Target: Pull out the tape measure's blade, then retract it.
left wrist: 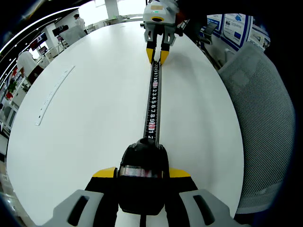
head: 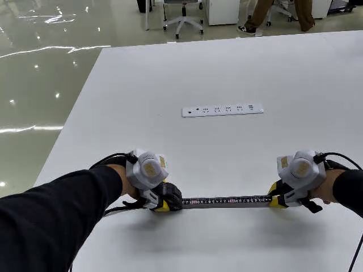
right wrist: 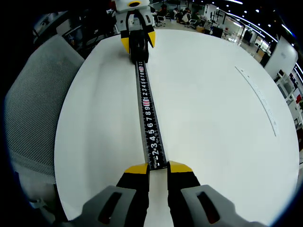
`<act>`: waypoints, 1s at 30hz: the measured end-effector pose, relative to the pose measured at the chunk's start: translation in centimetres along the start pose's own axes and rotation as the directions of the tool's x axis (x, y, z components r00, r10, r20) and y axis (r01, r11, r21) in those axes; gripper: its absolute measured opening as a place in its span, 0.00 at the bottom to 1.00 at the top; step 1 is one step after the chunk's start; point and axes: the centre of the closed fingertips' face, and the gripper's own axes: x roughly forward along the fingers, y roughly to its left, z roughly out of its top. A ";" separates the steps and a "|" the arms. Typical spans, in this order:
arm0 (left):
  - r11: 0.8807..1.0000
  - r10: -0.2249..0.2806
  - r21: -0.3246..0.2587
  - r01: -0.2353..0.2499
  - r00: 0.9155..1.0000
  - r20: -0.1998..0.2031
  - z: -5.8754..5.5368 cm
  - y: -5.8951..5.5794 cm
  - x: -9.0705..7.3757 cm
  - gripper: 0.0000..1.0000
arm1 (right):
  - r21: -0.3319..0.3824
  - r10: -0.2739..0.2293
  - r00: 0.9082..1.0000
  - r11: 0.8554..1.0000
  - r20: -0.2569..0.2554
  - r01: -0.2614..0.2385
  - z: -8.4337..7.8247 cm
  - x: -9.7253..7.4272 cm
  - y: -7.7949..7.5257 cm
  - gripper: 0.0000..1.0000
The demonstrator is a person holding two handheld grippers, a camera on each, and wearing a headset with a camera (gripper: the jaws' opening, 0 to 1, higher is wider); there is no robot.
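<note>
White table (head: 227, 68), tape measure (left wrist: 143, 177) between left fingers (left wrist: 105, 173), blade (right wrist: 147, 113) between right fingers (right wrist: 136, 169)

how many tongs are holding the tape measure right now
2. The left tongs clamp the black case; the right tongs pinch the tip of the pulled-out blade, opposite them.

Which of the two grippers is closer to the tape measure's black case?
Left. The left hand-held gripper is clamped on the case; the right hand-held gripper pinches the far end of the blade, away from it.
</note>
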 end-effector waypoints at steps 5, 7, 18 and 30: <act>1.000 0.002 -0.002 -0.002 1.000 0.002 0.0 0.0 0.0 0.35 | 0.005 -0.002 1.000 1.000 -0.004 0.002 -0.3 -0.2 0.0 0.08; 1.000 0.002 -0.001 -0.002 1.000 0.002 0.0 0.0 0.0 0.35 | 0.007 -0.002 1.000 1.000 -0.005 0.002 -0.3 -0.3 0.0 0.08; 1.000 0.004 -0.004 -0.004 1.000 0.003 0.0 0.0 0.0 0.35 | 0.006 -0.001 1.000 1.000 -0.012 0.001 -0.8 -0.5 -0.3 0.08; 1.000 0.007 -0.006 -0.007 1.000 0.005 0.0 0.0 0.0 0.35 | 0.024 -0.007 1.000 1.000 -0.005 0.007 -0.6 -0.8 0.1 0.09</act>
